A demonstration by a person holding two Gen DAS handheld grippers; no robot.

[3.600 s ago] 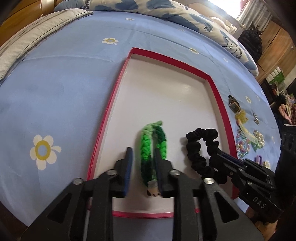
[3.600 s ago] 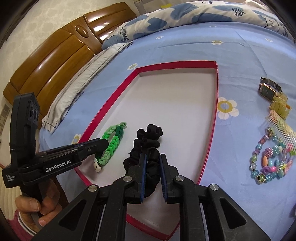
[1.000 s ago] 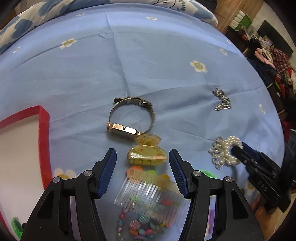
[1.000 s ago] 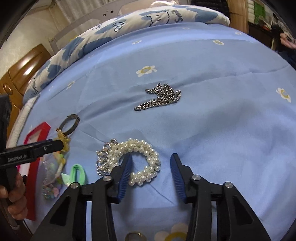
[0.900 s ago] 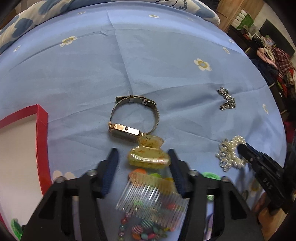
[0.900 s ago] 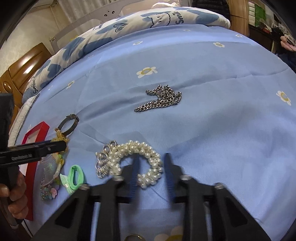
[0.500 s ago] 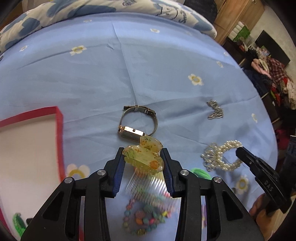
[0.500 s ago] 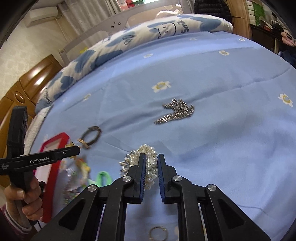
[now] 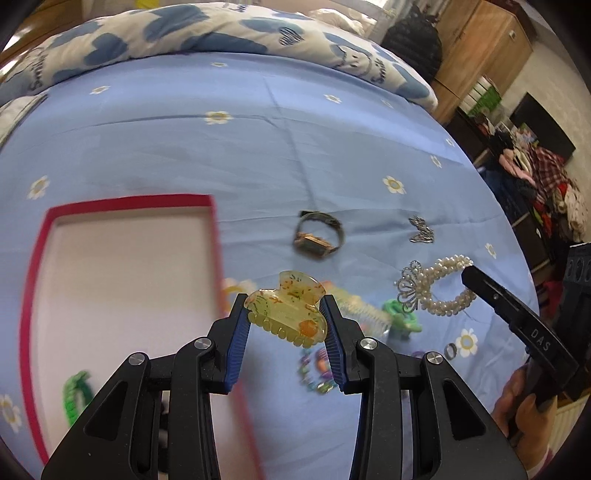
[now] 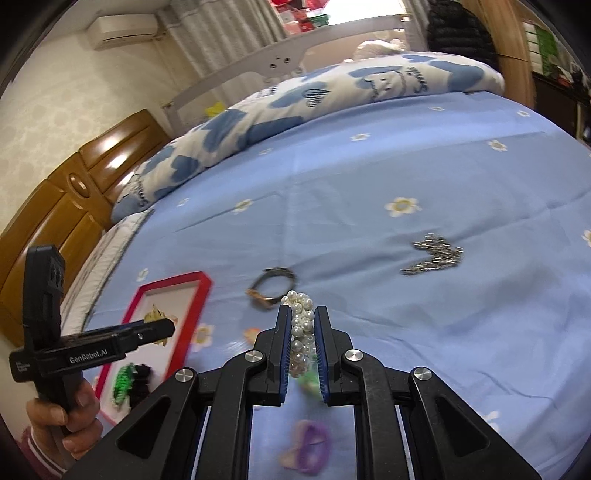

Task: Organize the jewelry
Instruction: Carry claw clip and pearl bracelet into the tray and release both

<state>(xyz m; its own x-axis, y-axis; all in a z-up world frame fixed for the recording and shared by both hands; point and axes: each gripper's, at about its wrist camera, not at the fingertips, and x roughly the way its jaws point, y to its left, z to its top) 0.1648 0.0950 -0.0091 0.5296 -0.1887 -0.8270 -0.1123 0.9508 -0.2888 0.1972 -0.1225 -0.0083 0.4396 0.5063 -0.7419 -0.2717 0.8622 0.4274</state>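
My left gripper (image 9: 284,321) is shut on a yellow hair claw clip (image 9: 286,308) and holds it above the bed, just right of the red-rimmed white tray (image 9: 214,236). My right gripper (image 10: 301,343) is shut on a pearl bracelet (image 10: 300,332) with a small silver crown, lifted off the blue sheet; the bracelet also shows in the left wrist view (image 9: 439,286). A green braided bracelet (image 9: 75,391) and a black scrunchie (image 10: 140,380) lie in the tray's near end.
On the sheet lie a gold watch (image 9: 317,240), a silver chain (image 9: 421,230), a clear comb (image 9: 364,312), a green hair tie (image 9: 400,317), a bead bracelet (image 9: 314,373), a small ring (image 9: 449,350) and a purple clip (image 10: 310,448). A folded quilt (image 9: 184,33) lies at the back.
Both grippers closed on their items and lifted them: the left took the claw clip, the right the pearl bracelet. Both have since swung left toward the tray.
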